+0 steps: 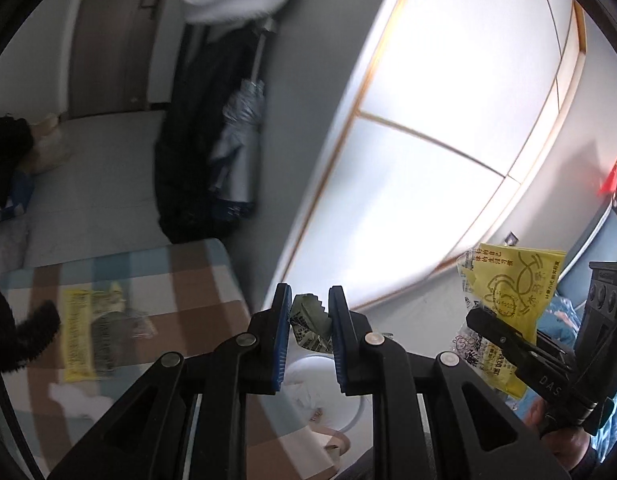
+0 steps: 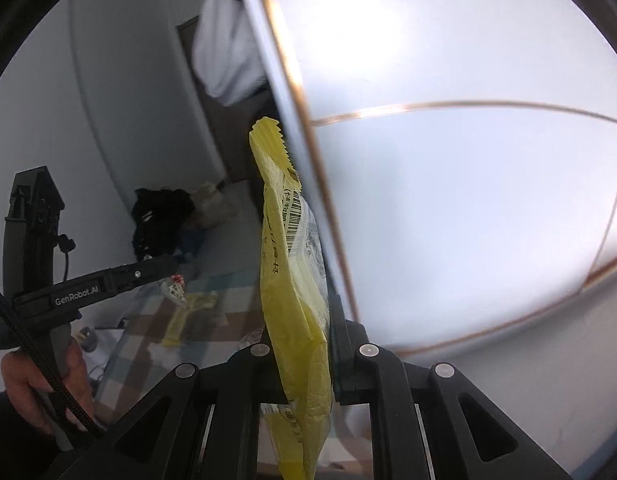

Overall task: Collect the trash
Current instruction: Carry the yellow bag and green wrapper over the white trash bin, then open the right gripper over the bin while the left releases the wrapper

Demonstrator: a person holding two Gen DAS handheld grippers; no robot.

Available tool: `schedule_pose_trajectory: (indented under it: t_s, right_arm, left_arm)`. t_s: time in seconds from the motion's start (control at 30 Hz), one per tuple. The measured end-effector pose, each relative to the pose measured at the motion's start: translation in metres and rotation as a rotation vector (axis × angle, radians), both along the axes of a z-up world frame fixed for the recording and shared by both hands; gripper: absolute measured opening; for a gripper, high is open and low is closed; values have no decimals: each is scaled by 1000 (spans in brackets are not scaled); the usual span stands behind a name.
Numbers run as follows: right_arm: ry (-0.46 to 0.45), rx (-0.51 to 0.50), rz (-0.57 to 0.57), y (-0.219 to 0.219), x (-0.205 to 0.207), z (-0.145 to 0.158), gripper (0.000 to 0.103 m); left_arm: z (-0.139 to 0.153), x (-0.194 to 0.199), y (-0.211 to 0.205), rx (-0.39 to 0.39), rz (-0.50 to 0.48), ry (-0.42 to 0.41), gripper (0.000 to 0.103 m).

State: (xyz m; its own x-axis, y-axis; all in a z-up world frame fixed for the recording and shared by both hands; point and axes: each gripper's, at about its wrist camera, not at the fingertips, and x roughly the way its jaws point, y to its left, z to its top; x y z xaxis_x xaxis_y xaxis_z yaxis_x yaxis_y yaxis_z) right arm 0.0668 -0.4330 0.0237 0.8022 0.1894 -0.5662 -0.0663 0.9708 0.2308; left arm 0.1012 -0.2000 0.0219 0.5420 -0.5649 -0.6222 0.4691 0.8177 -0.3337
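My left gripper (image 1: 308,320) is shut on a small crumpled green wrapper (image 1: 310,326), held above a white trash bin (image 1: 344,396) with white tissue inside. My right gripper (image 2: 300,344) is shut on a yellow snack wrapper (image 2: 296,280), held upright; the same wrapper shows in the left wrist view (image 1: 508,300) at the right, also near the bin. Another yellow wrapper (image 1: 80,332) lies flat on the checked blanket (image 1: 180,280); it also shows in the right wrist view (image 2: 188,312).
A bed with a grey sheet (image 1: 100,168) runs to the far wall. A black bag and a folded silver umbrella (image 1: 236,136) hang beside a frosted window (image 1: 428,120). Dark clothes (image 2: 160,216) lie at the bed's far end.
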Motion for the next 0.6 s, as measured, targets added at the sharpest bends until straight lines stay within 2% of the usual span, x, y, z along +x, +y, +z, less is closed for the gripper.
schedule_pose_trajectory:
  t_s: [0.2,0.33,0.5,0.6]
  right_arm:
    - [91,22,-95,-45,12,-38,11]
    - [191,76,-142,-71,21,-78,11]
    - [327,146,-150,-84,33,-129,11]
    - [403,175,-144,-86,44,-163,12]
  left_arm:
    - [-36,22,-56,50,-81,84,14]
    - [-65,37,-83,92,-121,159,14]
    - [-100,53,-106,126,-134,243,14]
    - [-114,55,-114,152,-138,264,14]
